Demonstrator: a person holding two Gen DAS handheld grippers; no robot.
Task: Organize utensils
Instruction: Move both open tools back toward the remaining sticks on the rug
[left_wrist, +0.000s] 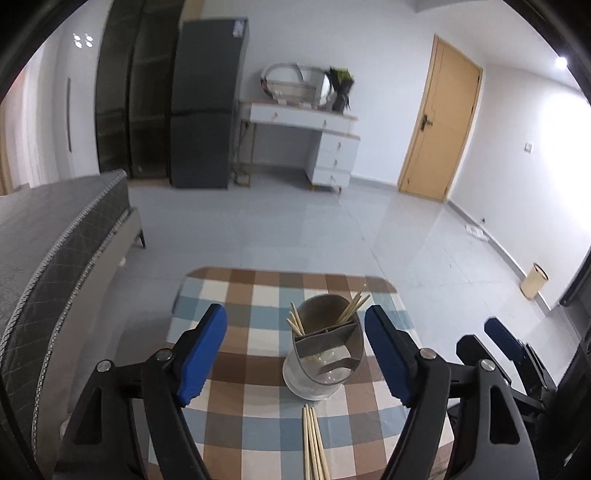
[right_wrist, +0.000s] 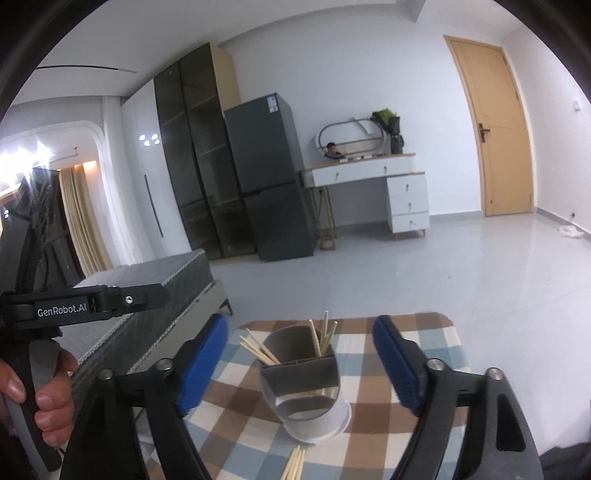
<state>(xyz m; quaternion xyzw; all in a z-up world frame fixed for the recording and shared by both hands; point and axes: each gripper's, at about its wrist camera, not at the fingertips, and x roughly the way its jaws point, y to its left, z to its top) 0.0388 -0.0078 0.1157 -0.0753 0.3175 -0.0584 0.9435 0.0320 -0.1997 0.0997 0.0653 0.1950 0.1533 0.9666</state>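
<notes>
A grey divided utensil holder (left_wrist: 325, 350) stands on the checkered table (left_wrist: 240, 417) with several wooden chopsticks (left_wrist: 352, 308) upright in two of its compartments. A bundle of loose chopsticks (left_wrist: 314, 446) lies on the cloth just in front of it. My left gripper (left_wrist: 295, 354) is open and empty, its blue pads (left_wrist: 201, 354) either side of the holder, above the table. In the right wrist view the holder (right_wrist: 304, 384) and loose chopsticks (right_wrist: 293, 463) show too. My right gripper (right_wrist: 301, 365) is open and empty, also framing the holder.
The right gripper's fingers (left_wrist: 502, 339) show at the right in the left wrist view. A hand holds the left gripper's handle (right_wrist: 40, 384) at the left in the right wrist view. A grey bed (left_wrist: 48, 251) stands left of the table. A fridge (right_wrist: 269, 177), desk (right_wrist: 369, 184) and door (right_wrist: 495, 125) stand far back.
</notes>
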